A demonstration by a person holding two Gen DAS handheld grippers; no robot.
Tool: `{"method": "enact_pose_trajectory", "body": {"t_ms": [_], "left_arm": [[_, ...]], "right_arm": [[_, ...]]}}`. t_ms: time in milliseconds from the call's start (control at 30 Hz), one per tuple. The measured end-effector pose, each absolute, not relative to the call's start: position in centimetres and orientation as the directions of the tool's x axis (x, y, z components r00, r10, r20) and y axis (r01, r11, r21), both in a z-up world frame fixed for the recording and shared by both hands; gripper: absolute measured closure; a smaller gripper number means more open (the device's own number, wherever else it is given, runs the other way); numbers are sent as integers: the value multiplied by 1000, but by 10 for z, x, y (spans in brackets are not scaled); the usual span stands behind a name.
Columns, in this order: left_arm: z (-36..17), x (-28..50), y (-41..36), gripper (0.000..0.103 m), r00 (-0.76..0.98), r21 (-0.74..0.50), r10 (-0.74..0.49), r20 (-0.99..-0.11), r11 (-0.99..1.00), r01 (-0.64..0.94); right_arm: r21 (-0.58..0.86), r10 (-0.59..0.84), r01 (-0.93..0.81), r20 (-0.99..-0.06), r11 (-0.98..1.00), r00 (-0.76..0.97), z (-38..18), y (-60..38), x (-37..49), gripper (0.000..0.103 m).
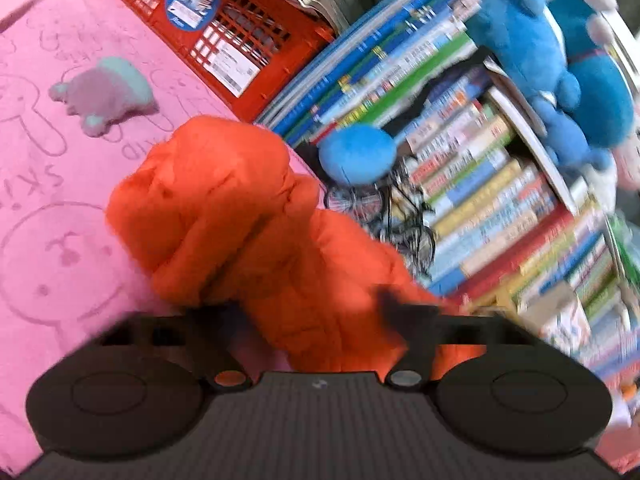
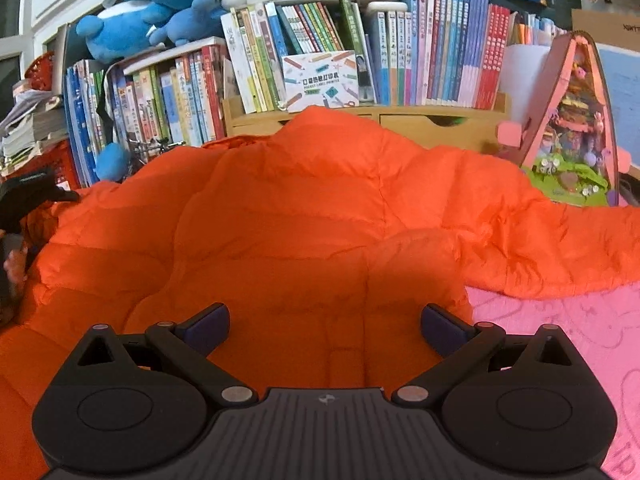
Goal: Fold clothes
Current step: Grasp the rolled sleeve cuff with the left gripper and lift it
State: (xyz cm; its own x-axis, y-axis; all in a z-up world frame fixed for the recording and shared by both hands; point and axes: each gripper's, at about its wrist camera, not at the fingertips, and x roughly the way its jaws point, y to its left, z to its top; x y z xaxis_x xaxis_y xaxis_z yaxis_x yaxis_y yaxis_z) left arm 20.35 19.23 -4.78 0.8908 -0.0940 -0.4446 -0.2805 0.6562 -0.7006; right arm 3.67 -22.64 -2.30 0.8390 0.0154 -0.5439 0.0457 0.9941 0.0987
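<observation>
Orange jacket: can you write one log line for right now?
left tool gripping orange jacket | right tool open above it | pink blanket underneath

**Books, plush toys and a pink blanket around the scene**

In the left wrist view, a pink blanket [image 1: 48,184] with drawn rabbit outlines fills the left side; a small grey-and-teal plush toy [image 1: 105,94] lies on it at upper left. A red plastic crate [image 1: 224,36] stands at top centre. Rows of books [image 2: 440,48] span the top of the right wrist view, blue plush toys [image 2: 160,4] piled at upper left, a miniature house model [image 2: 572,128] at right.
</observation>
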Motion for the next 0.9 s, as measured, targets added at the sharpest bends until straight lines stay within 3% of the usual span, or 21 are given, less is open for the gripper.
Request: {"method": "enact_pose_trajectory", "body": {"t_ms": [33,67,233,400,600,667,767,900], "left_arm": [[-47,204,192,85,899,-712,-105,-425,652,-261],[-43,203,189,89,910,-713,-110,-400,661,-233],[-8,178,152,90,955,-588,-144,-259,808,-38],[18,126,82,90,949,-285,-283,-140,929,235],[4,65,3,88,883,171,-430,-187,871,460],[-1,52,-7,88,860,230,-462,-219,832,505],[-8,38,-16,87,839,308,-484,-248,781,543],[-16,24,-21,84,828,404,-494,-265,723,561]], "right_arm": [[113,23,46,-544,993,839,-24,-229,37,0],[126,30,47,-544,991,838,-25,-231,37,0],[196,66,50,-543,979,837,-31,-243,37,0],[266,104,46,-523,963,846,-32,-254,36,0],[417,175,27,-438,908,882,-29,-275,29,1],[479,222,-12,-385,878,896,-27,-283,23,4],[635,396,-153,-261,758,880,-24,-299,19,19],[739,531,-262,-151,621,834,-22,-303,25,19]]}}
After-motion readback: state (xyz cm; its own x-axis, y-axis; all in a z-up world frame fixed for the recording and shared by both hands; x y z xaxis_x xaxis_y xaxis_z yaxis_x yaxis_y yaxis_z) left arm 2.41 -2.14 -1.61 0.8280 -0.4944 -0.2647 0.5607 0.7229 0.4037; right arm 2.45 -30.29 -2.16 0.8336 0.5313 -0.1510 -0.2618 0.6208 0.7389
